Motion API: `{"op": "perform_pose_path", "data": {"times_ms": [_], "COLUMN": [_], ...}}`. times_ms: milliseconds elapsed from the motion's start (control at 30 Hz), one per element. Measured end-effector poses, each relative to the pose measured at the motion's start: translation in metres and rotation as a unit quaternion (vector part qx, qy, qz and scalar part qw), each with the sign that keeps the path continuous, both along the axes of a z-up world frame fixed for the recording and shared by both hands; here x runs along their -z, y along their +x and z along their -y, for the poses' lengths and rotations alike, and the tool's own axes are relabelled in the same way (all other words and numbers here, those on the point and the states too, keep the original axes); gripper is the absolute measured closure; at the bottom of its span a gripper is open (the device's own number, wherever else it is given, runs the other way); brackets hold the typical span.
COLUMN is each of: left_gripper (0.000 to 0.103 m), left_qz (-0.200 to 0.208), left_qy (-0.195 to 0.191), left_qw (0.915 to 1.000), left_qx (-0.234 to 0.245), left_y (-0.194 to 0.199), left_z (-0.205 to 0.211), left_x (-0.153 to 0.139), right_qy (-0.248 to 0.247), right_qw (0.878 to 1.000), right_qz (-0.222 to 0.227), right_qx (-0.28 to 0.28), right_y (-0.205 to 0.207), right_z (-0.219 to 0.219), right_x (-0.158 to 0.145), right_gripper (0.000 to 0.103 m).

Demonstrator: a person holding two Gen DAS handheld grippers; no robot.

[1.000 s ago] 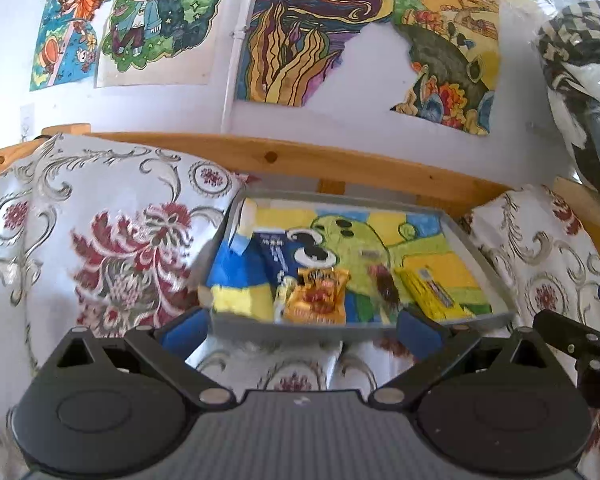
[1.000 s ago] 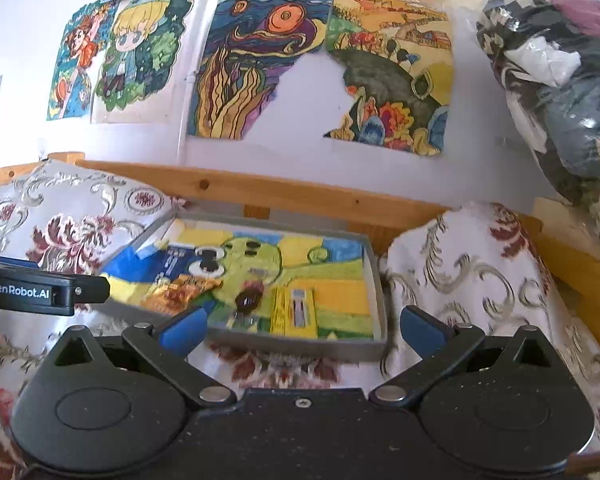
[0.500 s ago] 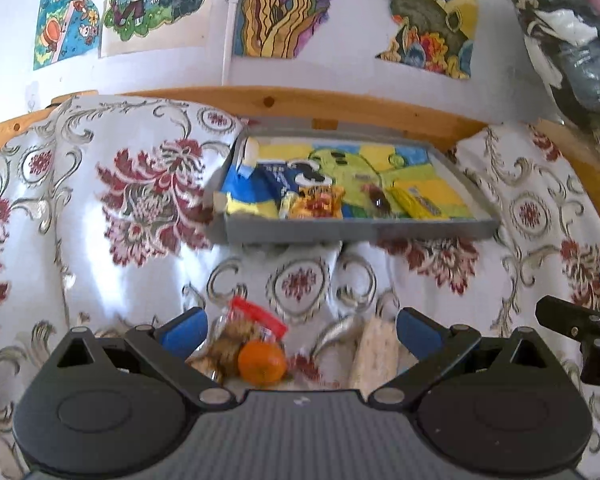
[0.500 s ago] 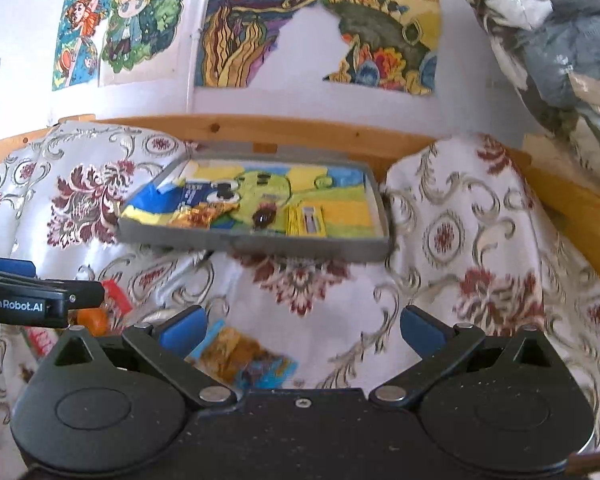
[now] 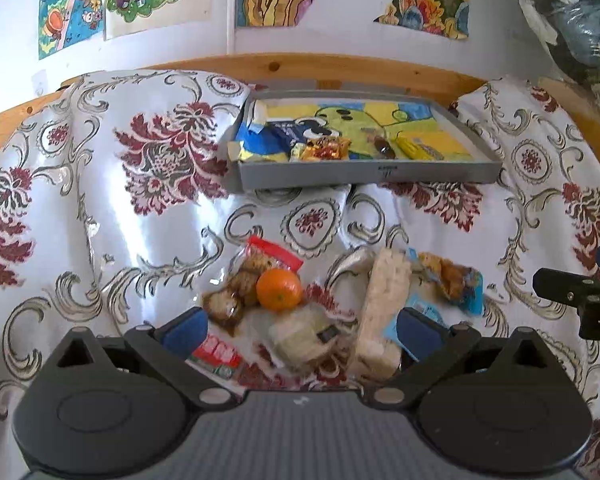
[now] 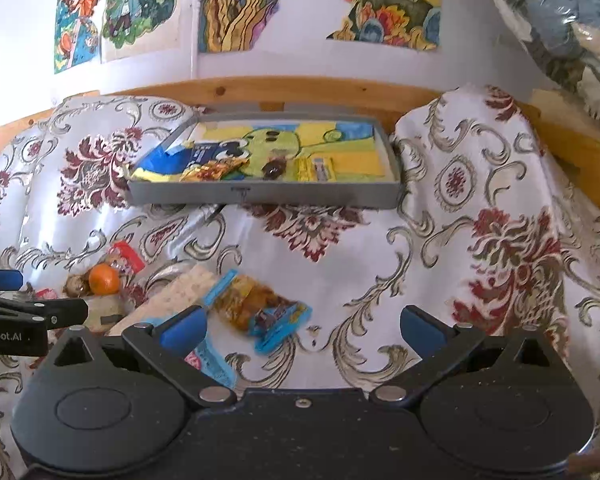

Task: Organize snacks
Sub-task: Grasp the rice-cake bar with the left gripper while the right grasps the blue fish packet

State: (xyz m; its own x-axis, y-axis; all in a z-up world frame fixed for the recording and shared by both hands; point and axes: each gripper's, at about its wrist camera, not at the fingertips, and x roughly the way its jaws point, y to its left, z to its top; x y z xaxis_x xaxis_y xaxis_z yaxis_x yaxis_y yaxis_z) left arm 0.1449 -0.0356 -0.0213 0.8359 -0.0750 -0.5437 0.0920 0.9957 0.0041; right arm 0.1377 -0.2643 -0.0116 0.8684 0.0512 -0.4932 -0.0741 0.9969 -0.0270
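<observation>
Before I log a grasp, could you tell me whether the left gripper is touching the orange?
Apart. The left wrist view shows the left gripper open, and the orange lies beyond its fingers, with cloth visible between them.

Looks like someone's bedroom: wooden bed frame (image 5: 340,66), floral bedspread (image 5: 100,208), hand-coloured drawings (image 6: 120,8) taped on the far wall.

Bright daylight, strongest at the left, glares off the shiny floral cloth (image 5: 100,208); fisheye bends the edges, corners go black.
</observation>
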Motion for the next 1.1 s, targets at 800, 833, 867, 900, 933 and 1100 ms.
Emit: {"op": "perform_pose_path", "data": {"times_ms": [800,833,867,900,933,1100], "left_gripper": [0.001,0.001,0.001,0.001,0.001,0.001], "left_qz": [-0.035,-0.035,-0.035,-0.035,-0.035,-0.034], "left_qy": [0.027,0.027,0.028,0.029,0.03,0.035], "left_qw": [0.9985,0.9985,0.9985,0.9985,0.9985,0.9986], "left_qx": [-0.033,-0.033,-0.032,-0.031,-0.03,-0.021], "left_y": [-0.009,-0.008,-0.008,-0.008,-0.007,-0.002], "left_z": [-0.022,-0.022,-0.022,-0.022,-0.022,-0.021], "left_x": [0.017,0.017,0.017,0.016,0.016,0.014], "right_qy": [-0.009,-0.01,-0.01,-0.011,-0.011,-0.005], "right_qw": [0.996,0.995,0.995,0.995,0.995,0.992], "right_qz": [-0.064,-0.065,-0.066,-0.068,-0.069,-0.078], "right_qx": [-0.068,-0.069,-0.07,-0.072,-0.074,-0.098], "right_y": [0.007,0.007,0.007,0.007,0.007,0.011], "right_z": [-0.025,-0.026,-0.026,-0.026,-0.026,-0.025], "right_x": [0.023,0.023,0.023,0.024,0.024,0.027], "right_gripper": [0.001,0.001,0.001,0.001,0.001,0.001]}}
